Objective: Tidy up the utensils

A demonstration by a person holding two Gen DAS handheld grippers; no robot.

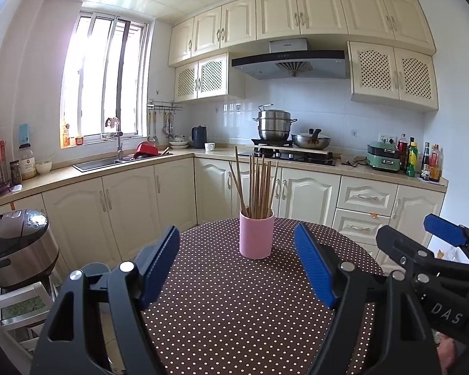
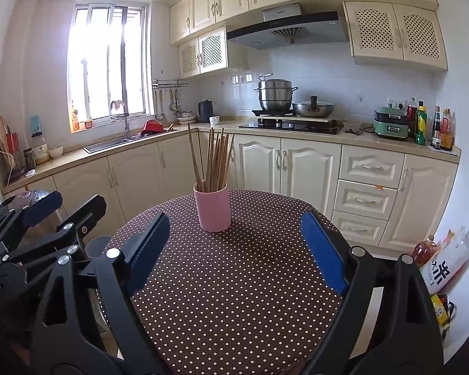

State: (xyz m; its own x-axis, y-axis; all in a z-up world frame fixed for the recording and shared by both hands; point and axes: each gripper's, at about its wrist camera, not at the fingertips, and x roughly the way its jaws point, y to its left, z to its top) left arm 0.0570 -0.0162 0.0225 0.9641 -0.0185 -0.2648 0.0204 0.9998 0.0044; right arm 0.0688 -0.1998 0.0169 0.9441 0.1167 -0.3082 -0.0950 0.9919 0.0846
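A pink cup (image 1: 255, 235) stands upright on the far part of a round table with a brown polka-dot cloth (image 1: 234, 306). Several wooden chopsticks (image 1: 254, 184) stand in it. The cup (image 2: 212, 207) and chopsticks (image 2: 214, 159) also show in the right wrist view. My left gripper (image 1: 236, 262) is open and empty, above the table, short of the cup. My right gripper (image 2: 236, 247) is open and empty, beside the left one. The right gripper shows at the right edge of the left wrist view (image 1: 422, 237); the left gripper shows at the left of the right wrist view (image 2: 68, 206).
A rice cooker (image 1: 15, 247) stands on a stool left of the table. Kitchen cabinets and counter (image 1: 172, 156) run behind, with a sink, stove (image 1: 287, 154) and pots. Bottles and a bag (image 2: 444, 259) sit on the floor at the right.
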